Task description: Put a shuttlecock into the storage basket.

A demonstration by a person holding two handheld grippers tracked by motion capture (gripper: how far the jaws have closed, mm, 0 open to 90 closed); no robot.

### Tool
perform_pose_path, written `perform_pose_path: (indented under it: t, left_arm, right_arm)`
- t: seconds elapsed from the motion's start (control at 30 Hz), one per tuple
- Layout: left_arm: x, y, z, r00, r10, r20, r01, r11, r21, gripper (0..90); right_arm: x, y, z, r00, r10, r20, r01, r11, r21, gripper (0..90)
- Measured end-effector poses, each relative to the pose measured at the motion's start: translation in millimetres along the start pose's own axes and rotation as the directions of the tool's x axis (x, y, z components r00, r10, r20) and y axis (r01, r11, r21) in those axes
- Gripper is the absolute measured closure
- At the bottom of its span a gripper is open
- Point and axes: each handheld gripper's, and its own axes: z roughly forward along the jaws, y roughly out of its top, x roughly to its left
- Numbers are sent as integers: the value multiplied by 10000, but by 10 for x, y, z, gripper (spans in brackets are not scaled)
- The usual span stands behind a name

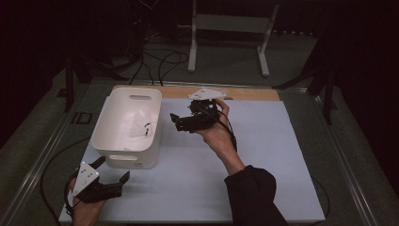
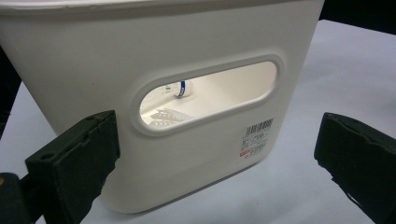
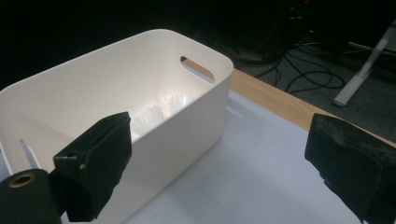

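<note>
Dark room, cables on floor behind; pale table mat carries everything. Left gripper sits at the mat's near-left corner, jaws spread wide, holding nothing, facing the near end wall of the white bin and its handle slot. Bin stands upright on the mat's left half, white crumpled items inside. Right gripper hovers just beside the bin's right rim, jaws released, empty.
</note>
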Motion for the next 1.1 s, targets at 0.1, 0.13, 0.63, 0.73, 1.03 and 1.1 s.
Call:
perform_pose_path:
  t: [0.1, 0.13, 0.63, 0.73, 1.03, 1.1]
  left_arm:
    - [-1, 0, 0, 10000, -1, -6, 1, 10000, -3, 10]
    - [-2, 0, 0, 10000, -33, -14, 33, 10000, -27, 10]
    - [2, 0, -4, 10000, -13, -38, 13, 10000, -15, 10]
    - [2, 0, -3, 10000, -9, -44, 9, 10000, -6, 10]
    - [1, 1, -3, 10000, -12, -56, 12, 10000, -16, 10]
    - [1, 1, -5, 10000, -18, -70, 18, 10000, -18, 10]
  right_arm:
    - [-33, -28, -38, 9999, 99, 84, -99, 9999, -45, 73]
    - [-46, -37, -51, 9999, 106, 62, -106, 9999, -54, 73]
    - [-246, -209, -200, 9973, 325, 663, -330, 9994, 59, 72]
    - [-285, -256, -228, 9955, 353, 874, -355, 9994, 8, 72]
    - [-370, -384, -351, 9895, 482, 1364, -493, 9988, 51, 72]
    - [-390, -412, -382, 9881, 500, 1456, -509, 9987, 21, 72]
